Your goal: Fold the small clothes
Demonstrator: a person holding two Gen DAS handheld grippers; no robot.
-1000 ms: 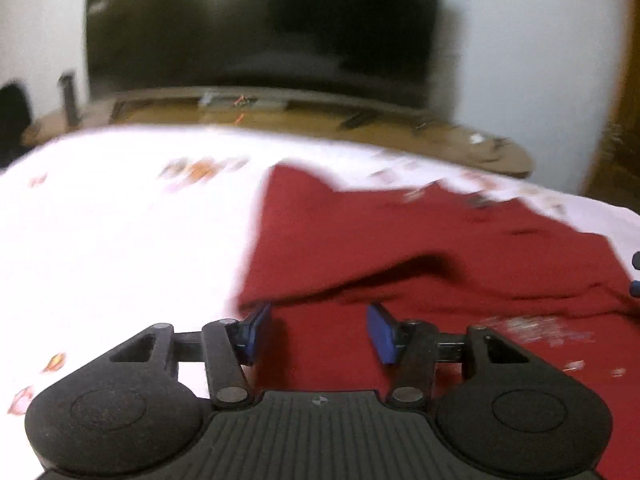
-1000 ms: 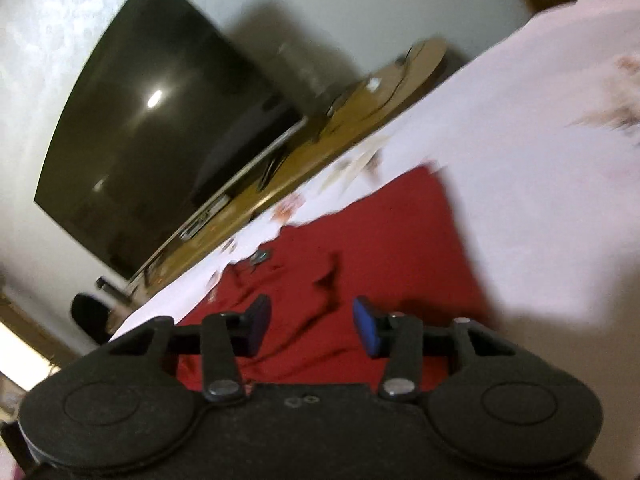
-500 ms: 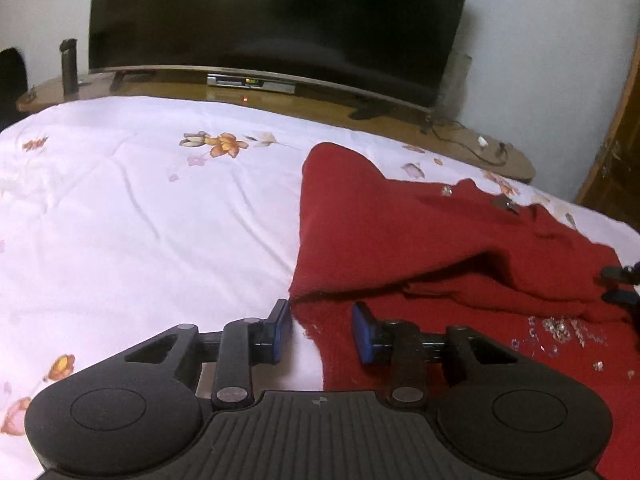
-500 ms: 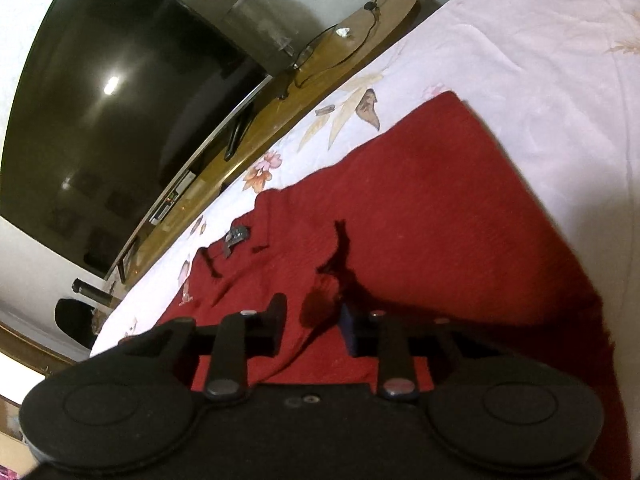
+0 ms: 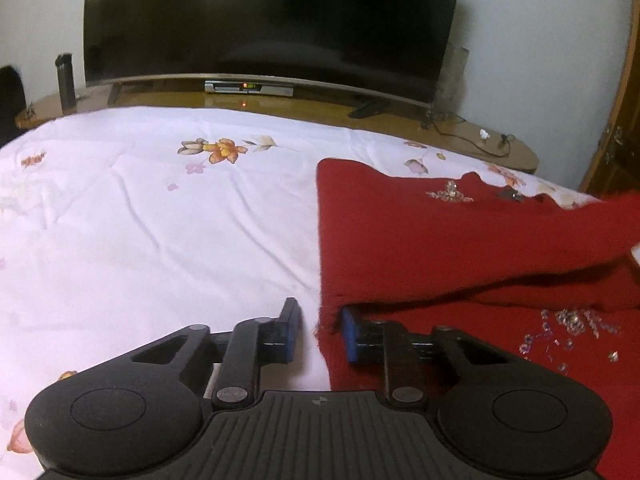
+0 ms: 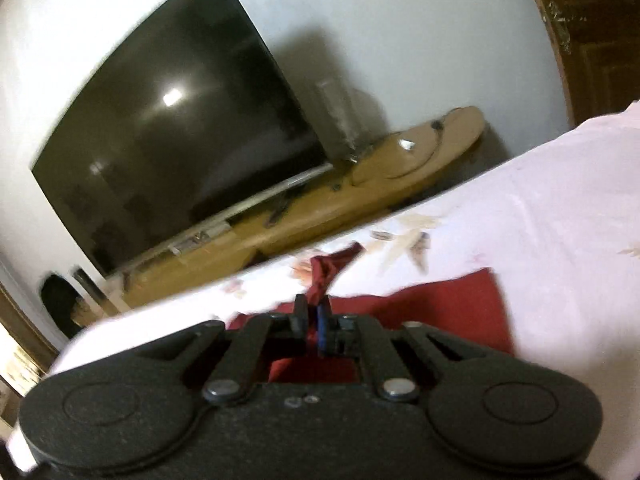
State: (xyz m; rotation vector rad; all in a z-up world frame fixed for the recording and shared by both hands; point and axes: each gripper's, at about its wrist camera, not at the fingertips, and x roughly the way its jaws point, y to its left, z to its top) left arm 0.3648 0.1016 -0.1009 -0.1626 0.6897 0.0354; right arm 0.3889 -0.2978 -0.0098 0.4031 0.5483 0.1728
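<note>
The red garment lies on the bed, on the right half of the white flowered sheet as the left wrist view shows it, its far corner reaching toward the bed's far edge. It is folded over itself: an upper layer ends in a loose edge that runs from the left side of the cloth across to the right, and a lower layer spreads toward the near edge of the bed, with glittering beadwork on it. More beadwork sits near the neckline at the far side.

The left tool rests low at the garment's near left corner. Its jaws are closing, with a gap between them; the frayed left border of the cloth lies in that gap, the right pad at the cloth and the left pad over bare sheet, not pressing on it.

The right tool is pressed together and pinches a bunched fold of the red garment, which sticks up beyond the fingertips. This view is tilted and blurred.

Beyond the bed's far edge a wooden stand carries a large dark television, a set-top box and a dark bottle at its left end.
</note>
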